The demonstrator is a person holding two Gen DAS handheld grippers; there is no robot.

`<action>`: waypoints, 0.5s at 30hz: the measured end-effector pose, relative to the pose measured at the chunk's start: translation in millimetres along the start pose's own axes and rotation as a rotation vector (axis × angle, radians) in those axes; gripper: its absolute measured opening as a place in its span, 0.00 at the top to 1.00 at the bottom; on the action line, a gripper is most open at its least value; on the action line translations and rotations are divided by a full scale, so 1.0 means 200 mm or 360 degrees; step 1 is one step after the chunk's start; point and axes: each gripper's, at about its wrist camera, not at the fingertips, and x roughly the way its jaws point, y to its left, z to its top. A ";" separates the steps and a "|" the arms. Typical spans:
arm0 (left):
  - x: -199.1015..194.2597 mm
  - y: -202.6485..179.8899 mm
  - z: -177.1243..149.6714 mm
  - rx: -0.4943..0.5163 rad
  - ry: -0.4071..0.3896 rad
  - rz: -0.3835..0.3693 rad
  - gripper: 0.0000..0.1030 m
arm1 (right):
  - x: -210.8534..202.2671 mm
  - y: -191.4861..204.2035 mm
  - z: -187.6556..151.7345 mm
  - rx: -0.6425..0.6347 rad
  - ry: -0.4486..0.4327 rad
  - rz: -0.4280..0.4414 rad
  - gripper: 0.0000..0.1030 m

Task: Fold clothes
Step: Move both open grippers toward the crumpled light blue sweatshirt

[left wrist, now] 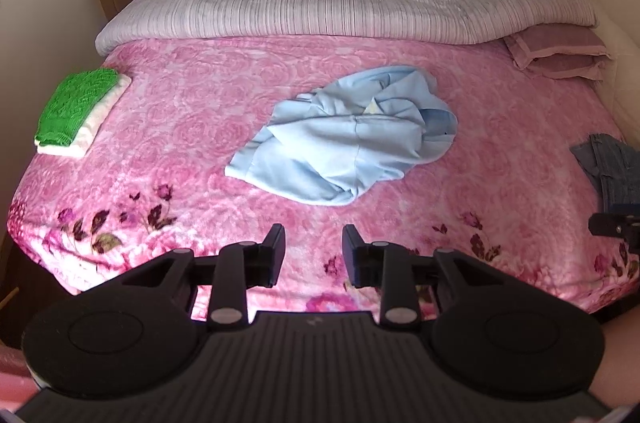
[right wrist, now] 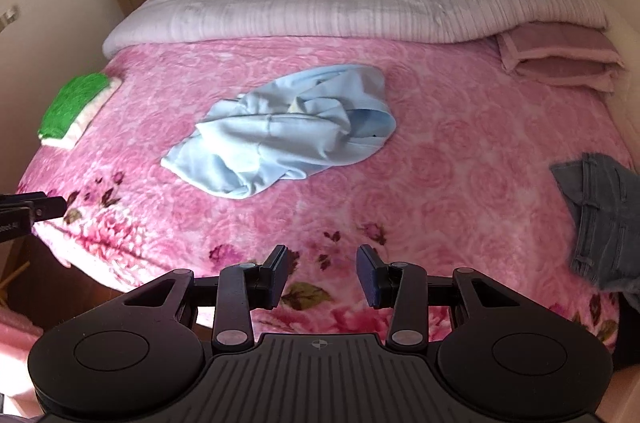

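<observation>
- Crumpled light blue garment (left wrist: 344, 135) lying mid-frame on the pink floral blanket (left wrist: 180, 127), apparently next for folding.
- Left gripper (left wrist: 314, 255) at the bottom centre, jaws spread, nothing between them; hovering over the blanket's near edge, well short of the garment.
- Right gripper (right wrist: 322, 275) likewise spread and empty, low in its own frame.
- Green-and-white folded stack (left wrist: 80, 111) parked at the left edge, likely finished work kept clear.
- Jeans (right wrist: 600, 219) waiting at the right edge, shown more fully in the right wrist view, only partly in the left.
- Each view catching just a sliver of the other gripper at its side.
- Striped quilt (left wrist: 340, 3) bunched across the top, leaving room to fold.
</observation>
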 end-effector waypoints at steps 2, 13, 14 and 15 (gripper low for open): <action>0.05 0.04 0.05 0.0000 0.0008 -0.0017 0.73 | 0.05 -0.01 0.04 0.0047 0.0017 -0.0011 0.60; 0.55 0.48 0.49 0.0159 0.0115 -0.0194 0.71 | 0.51 0.13 0.39 0.0407 0.0154 -0.0084 0.60; 0.59 0.53 0.53 0.0183 0.0131 -0.0206 0.71 | 0.55 0.16 0.43 0.0441 0.0166 -0.0093 0.60; 0.63 0.57 0.57 0.0209 0.0149 -0.0217 0.71 | 0.59 0.18 0.46 0.0475 0.0177 -0.0104 0.60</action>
